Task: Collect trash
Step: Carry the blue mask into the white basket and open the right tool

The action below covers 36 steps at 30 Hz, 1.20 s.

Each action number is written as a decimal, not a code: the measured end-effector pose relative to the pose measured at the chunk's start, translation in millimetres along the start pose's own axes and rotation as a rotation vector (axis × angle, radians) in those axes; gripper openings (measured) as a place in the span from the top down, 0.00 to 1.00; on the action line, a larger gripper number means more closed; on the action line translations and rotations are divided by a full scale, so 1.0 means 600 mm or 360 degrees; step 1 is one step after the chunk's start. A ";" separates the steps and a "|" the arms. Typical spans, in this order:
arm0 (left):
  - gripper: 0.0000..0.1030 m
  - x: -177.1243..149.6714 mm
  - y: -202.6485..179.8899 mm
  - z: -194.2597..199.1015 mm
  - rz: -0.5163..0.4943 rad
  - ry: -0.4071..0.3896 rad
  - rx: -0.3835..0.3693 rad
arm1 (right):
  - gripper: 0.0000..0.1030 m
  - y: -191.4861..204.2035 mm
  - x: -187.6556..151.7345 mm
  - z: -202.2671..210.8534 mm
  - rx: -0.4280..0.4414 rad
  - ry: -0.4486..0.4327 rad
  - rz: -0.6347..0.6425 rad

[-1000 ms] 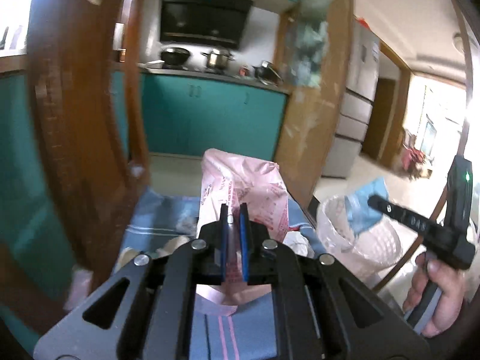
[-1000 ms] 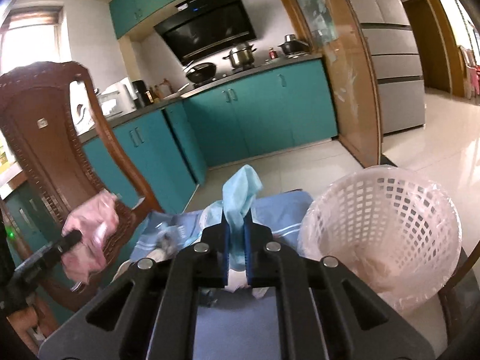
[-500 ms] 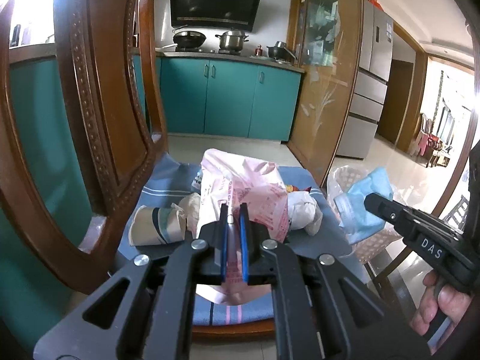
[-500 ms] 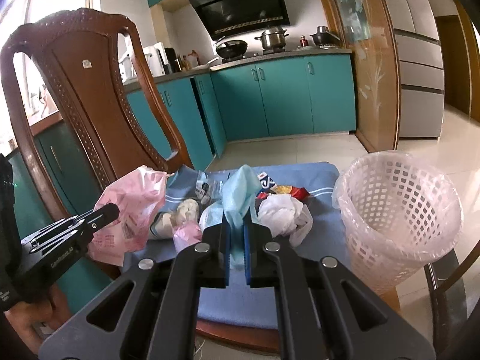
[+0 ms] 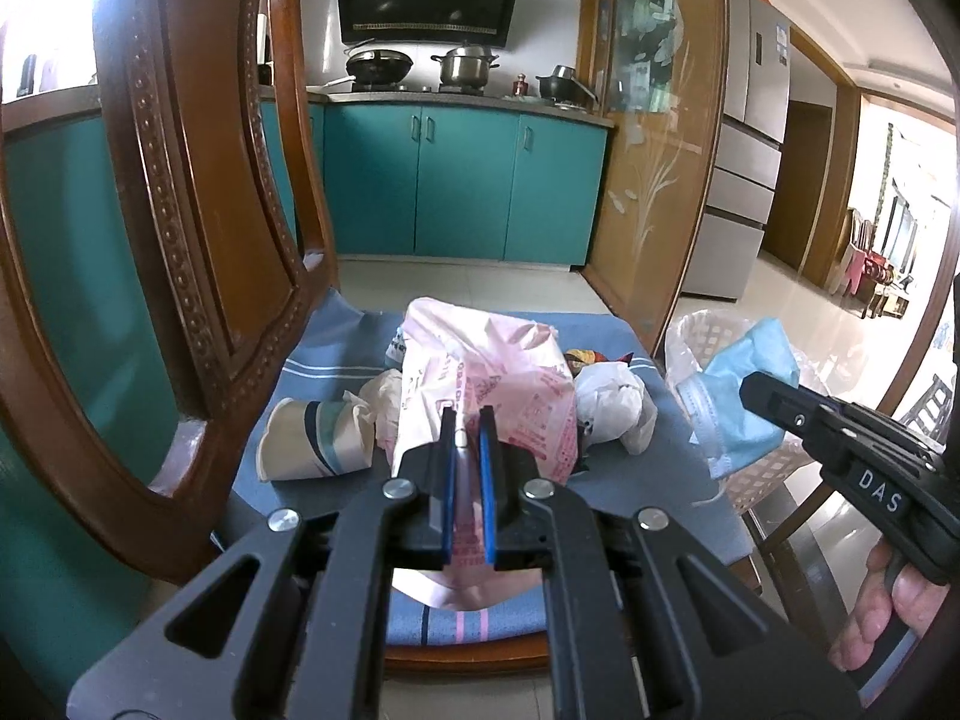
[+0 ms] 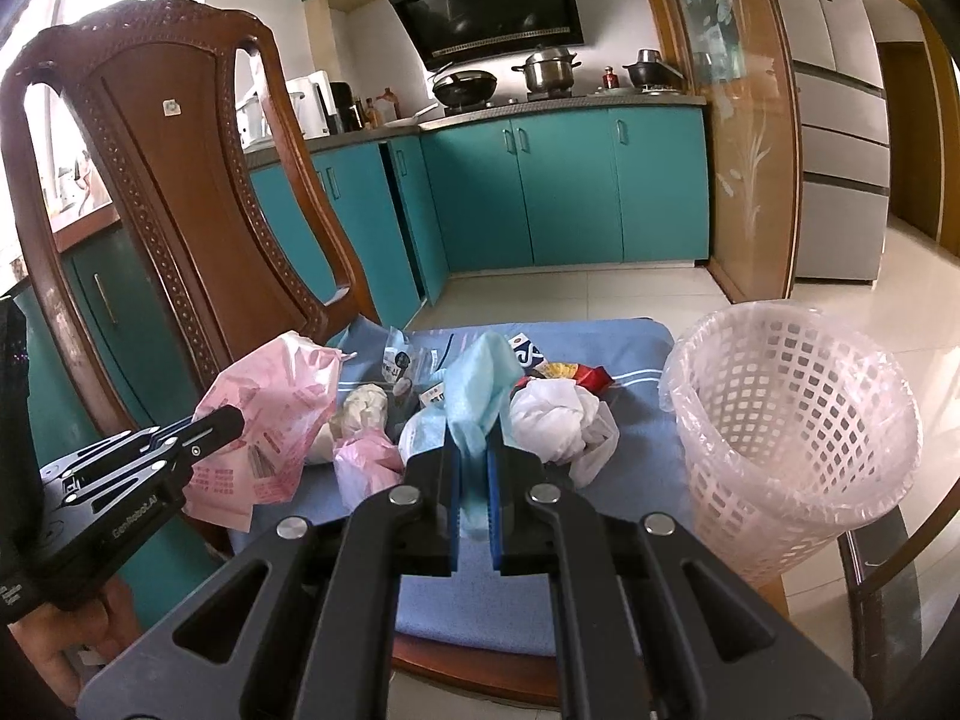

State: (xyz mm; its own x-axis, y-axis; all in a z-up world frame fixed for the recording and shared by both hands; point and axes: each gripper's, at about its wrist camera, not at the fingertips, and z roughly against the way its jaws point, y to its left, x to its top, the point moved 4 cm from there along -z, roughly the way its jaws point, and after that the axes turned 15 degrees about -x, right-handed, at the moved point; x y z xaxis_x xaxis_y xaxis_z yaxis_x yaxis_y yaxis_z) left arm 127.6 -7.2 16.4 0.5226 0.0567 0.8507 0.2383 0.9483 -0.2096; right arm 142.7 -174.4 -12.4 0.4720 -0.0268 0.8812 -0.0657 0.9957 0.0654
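My left gripper (image 5: 467, 420) is shut on a pink printed plastic bag (image 5: 498, 384), held above the blue chair cushion (image 5: 648, 480). In the right wrist view the same bag (image 6: 270, 414) hangs at the left from that gripper (image 6: 231, 417). My right gripper (image 6: 474, 450) is shut on a light blue face mask (image 6: 483, 384); the left wrist view shows the mask (image 5: 744, 396) in front of the basket (image 5: 708, 330). The pink lattice waste basket (image 6: 792, 438), lined with clear plastic, stands right of the cushion. On the cushion lie a paper cup (image 5: 312, 441), a white crumpled tissue (image 6: 561, 420), a small pink bag (image 6: 366, 462) and snack wrappers (image 6: 564, 372).
A carved wooden chair back (image 6: 180, 192) rises at the left, close to my left gripper. Teal kitchen cabinets (image 6: 570, 192) and a stove with pots stand behind. A wooden partition (image 6: 744, 138) and a fridge (image 6: 840, 120) are at the right. A hand (image 5: 888, 612) holds the right gripper's handle.
Both views have swung from a tilted, blurred look to a steady, level one over the chair seat. The pink bag and the blue mask stay clamped in the grippers.
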 end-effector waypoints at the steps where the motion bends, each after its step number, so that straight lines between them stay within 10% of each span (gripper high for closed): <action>1: 0.93 0.000 0.000 -0.002 0.0004 0.0004 -0.0004 | 0.92 0.001 0.000 0.000 0.0000 -0.0001 0.0003; 19: 0.92 -0.002 0.005 -0.008 0.0005 0.0002 0.0003 | 0.92 -0.010 0.005 -0.002 -0.0012 -0.0033 0.0006; 25: 0.93 -0.005 0.004 -0.004 -0.0010 -0.0018 0.0011 | 0.92 -0.146 0.060 -0.009 -0.0347 -0.0211 -0.0190; 31: 0.93 -0.006 0.005 -0.006 0.0004 -0.0011 0.0016 | 0.92 -0.265 0.059 -0.079 -0.0596 -0.0095 -0.0321; 33: 0.93 -0.005 0.005 -0.005 0.0005 -0.0012 0.0019 | 0.89 -0.286 0.052 -0.105 -0.0628 -0.0033 -0.0337; 36: 0.93 -0.005 0.003 -0.006 0.0001 -0.0005 0.0018 | 0.57 -0.298 0.042 -0.120 -0.0677 0.0015 -0.0370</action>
State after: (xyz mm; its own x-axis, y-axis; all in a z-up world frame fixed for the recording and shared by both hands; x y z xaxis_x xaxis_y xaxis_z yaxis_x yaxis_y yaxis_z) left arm 129.4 -6.4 11.9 0.5203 0.0584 0.8520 0.2284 0.9518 -0.2047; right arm 229.6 -346.9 -35.8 0.4396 -0.2538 0.8616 0.4065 0.9116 0.0611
